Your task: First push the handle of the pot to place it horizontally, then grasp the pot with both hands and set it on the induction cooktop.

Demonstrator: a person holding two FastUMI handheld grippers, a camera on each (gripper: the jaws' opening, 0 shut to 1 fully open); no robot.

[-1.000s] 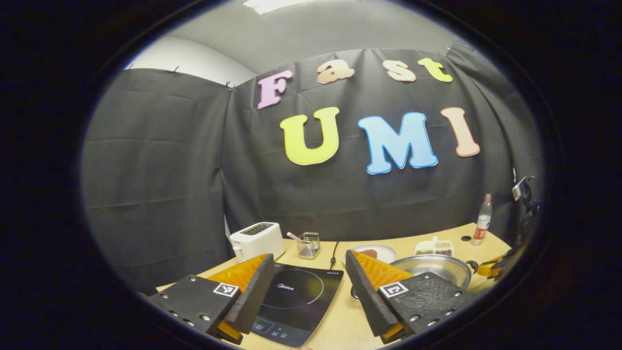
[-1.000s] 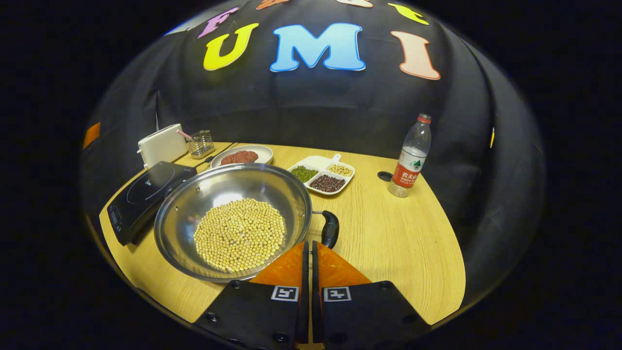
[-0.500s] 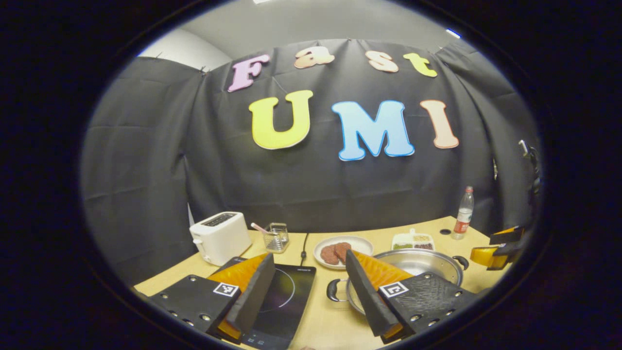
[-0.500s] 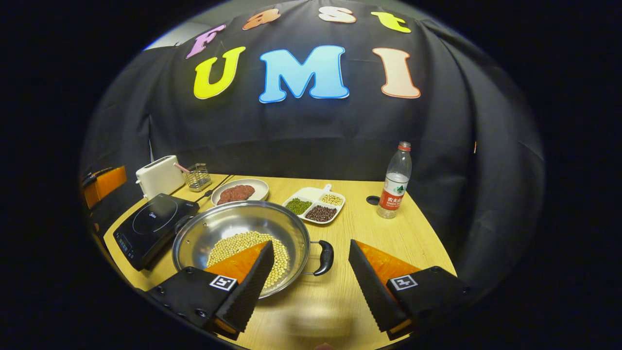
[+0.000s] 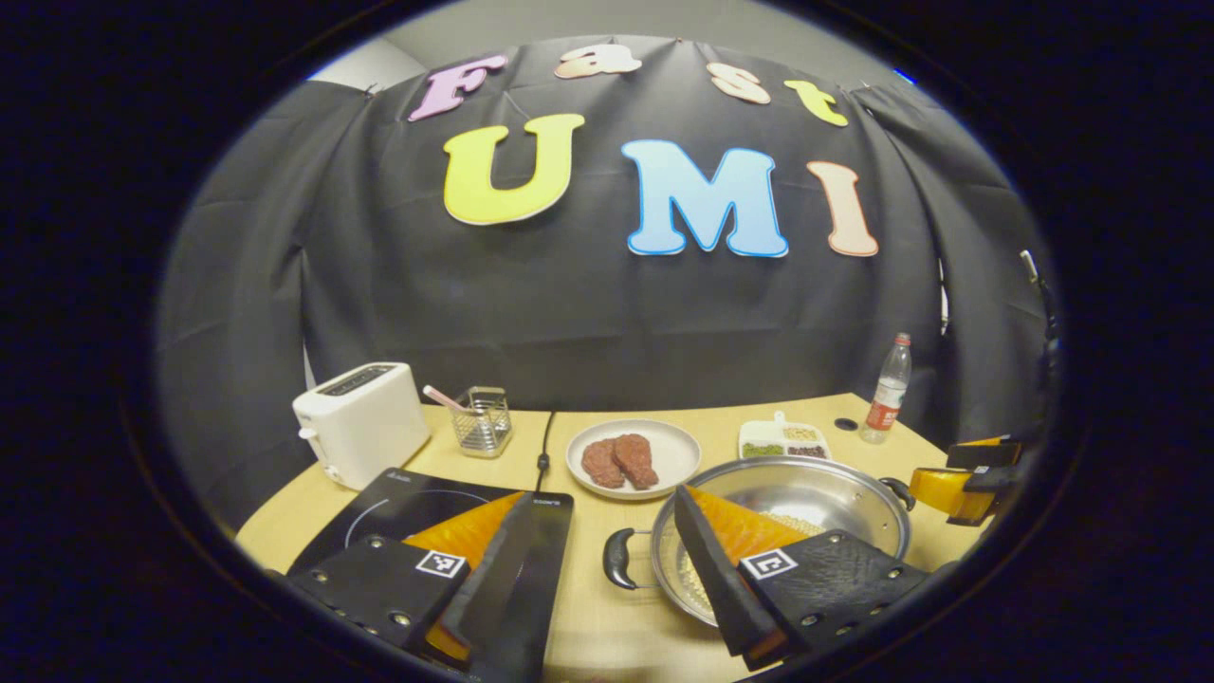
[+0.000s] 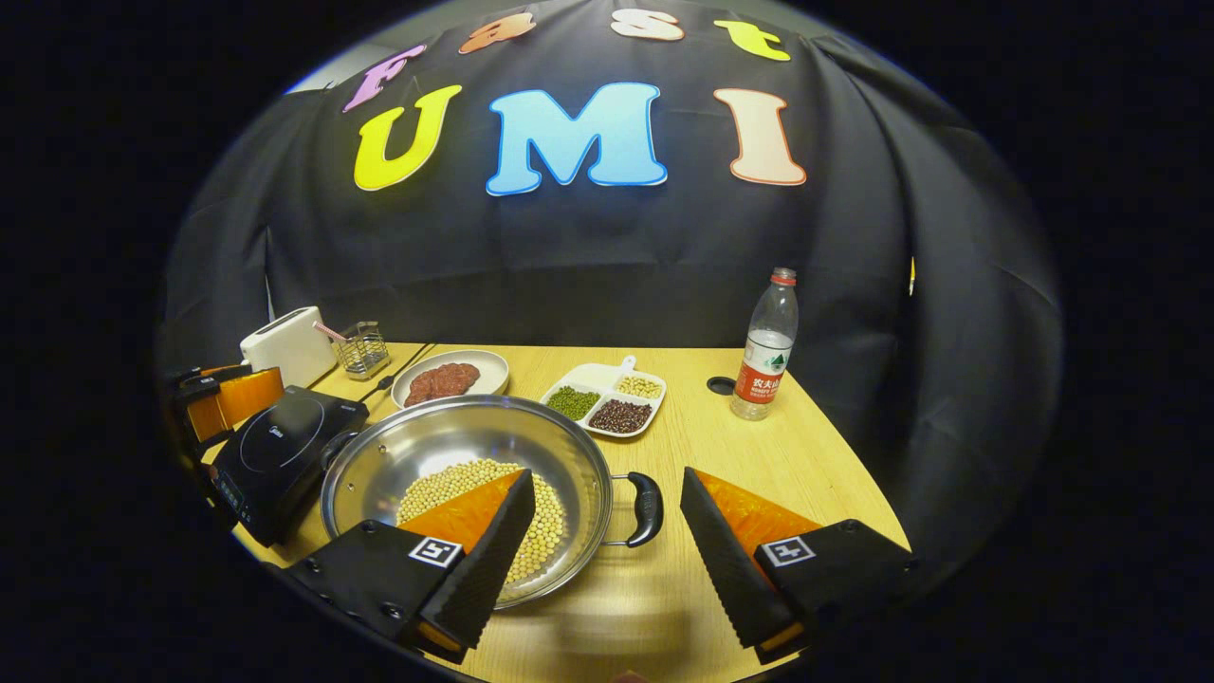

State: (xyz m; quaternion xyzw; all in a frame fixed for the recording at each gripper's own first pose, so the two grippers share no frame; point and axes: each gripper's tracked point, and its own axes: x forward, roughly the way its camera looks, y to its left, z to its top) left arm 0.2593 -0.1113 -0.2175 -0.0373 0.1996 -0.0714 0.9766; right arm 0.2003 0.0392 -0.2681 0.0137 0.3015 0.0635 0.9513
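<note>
A steel pot point(image 6: 427, 446) holding soybeans point(image 6: 474, 479) stands on the wooden table, its two black handles pointing left and right. My right gripper point(image 6: 607, 477) is open just in front of the right handle point(image 6: 647, 507), which lies between its fingers without touching them. In the left gripper view my left gripper point(image 5: 602, 495) is open, and the pot's left handle point(image 5: 616, 560) sits in the gap between its fingers, untouched. The black induction cooktop point(image 5: 398, 503) lies left of the pot point(image 5: 806, 493). The right gripper point(image 5: 963, 474) shows beyond the pot's far side.
Behind the pot are a plate of meat point(image 6: 450, 379), a divided dish of beans point(image 6: 607, 403) and a water bottle point(image 6: 763, 346). A white toaster point(image 5: 360, 422) and a wire holder point(image 5: 481, 420) stand at the back left. A cable point(image 5: 545, 441) runs to the cooktop.
My right gripper went from shut beside the right handle to open and drew back a little. My left gripper swung right, from the cooktop to the pot's left handle.
</note>
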